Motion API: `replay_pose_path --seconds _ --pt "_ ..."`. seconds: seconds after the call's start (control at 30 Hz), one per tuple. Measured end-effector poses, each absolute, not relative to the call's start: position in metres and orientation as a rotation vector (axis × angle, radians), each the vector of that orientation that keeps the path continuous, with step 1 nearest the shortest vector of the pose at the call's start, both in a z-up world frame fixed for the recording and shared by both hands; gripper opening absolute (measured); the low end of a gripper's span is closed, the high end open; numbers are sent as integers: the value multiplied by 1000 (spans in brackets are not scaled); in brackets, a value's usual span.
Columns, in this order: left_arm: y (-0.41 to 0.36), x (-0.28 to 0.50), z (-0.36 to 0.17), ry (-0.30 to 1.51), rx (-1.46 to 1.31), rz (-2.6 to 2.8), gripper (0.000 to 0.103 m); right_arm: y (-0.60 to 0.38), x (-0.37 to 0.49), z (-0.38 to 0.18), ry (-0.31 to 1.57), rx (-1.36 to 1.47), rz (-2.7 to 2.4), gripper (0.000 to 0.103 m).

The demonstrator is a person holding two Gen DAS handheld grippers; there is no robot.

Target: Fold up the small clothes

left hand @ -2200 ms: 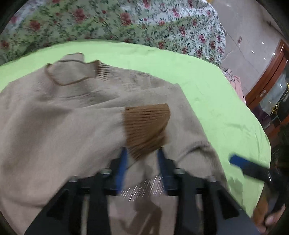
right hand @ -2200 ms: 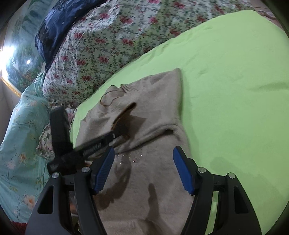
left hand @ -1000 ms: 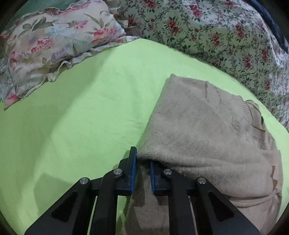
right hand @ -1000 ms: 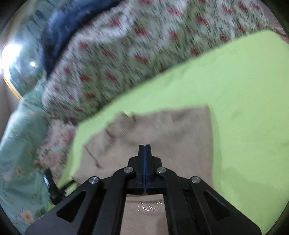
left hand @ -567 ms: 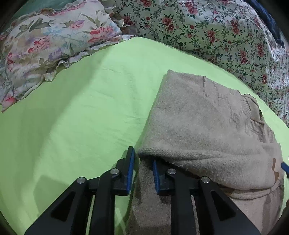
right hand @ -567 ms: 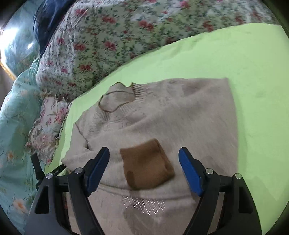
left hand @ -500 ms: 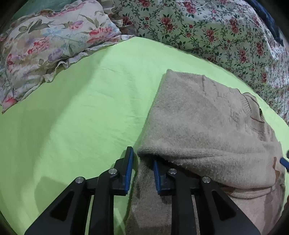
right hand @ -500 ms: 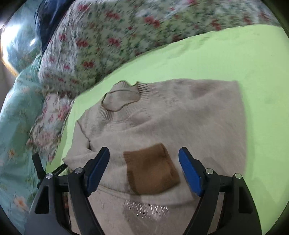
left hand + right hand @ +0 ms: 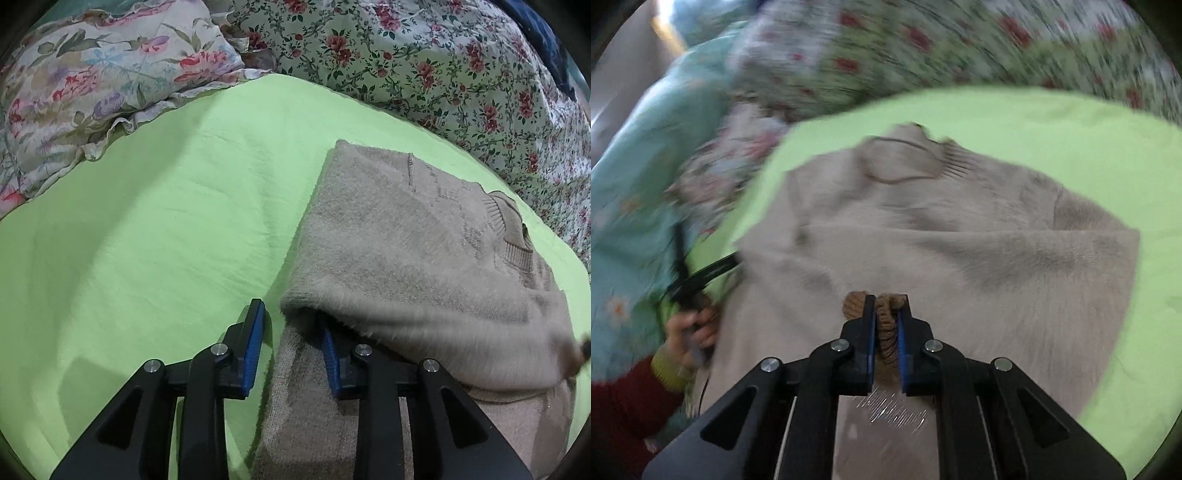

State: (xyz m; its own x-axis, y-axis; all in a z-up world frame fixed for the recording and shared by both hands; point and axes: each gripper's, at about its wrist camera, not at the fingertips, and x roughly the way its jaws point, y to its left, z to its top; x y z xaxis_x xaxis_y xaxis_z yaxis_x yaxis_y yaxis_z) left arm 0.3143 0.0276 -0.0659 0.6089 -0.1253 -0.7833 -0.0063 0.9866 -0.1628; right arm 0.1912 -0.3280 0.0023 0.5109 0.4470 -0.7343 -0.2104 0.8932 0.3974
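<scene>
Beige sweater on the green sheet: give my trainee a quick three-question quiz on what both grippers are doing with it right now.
1. True or false: the right gripper is shut on the brown ribbed cuff.
2. Multiple choice: the left gripper is A) shut on the collar, B) open at the sweater's folded side edge, C) out of view.
3. Fill in: the sweater lies on a ___ sheet.

Key: 1 true. 2 B: one finger is tucked under the fold, the other is over the sheet. 3 green.
</scene>
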Motion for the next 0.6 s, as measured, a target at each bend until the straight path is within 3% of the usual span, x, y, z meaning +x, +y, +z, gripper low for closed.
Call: replay_pose_path --seconds 0.07,0.13,0.17,0.23,0.43,0.6 --pt "27 314 -66 915 -152 -69 31 -306 163 1 1034 202 516 12" --pt "26 314 -66 915 -151 -70 32 -291 140 -9 1119 153 566 19" --pt "26 314 -66 916 -152 -72 33 -284 127 -17 1163 143 589 25" --pt "27 314 -66 916 -155 -75 34 -282 112 -24 1185 169 579 50" --pt "27 313 -67 914 -158 -79 35 -334 114 -16 951 487 320 50" --pt "27 313 -67 915 -159 -79 36 -318 144 -59 1122 448 170 47"
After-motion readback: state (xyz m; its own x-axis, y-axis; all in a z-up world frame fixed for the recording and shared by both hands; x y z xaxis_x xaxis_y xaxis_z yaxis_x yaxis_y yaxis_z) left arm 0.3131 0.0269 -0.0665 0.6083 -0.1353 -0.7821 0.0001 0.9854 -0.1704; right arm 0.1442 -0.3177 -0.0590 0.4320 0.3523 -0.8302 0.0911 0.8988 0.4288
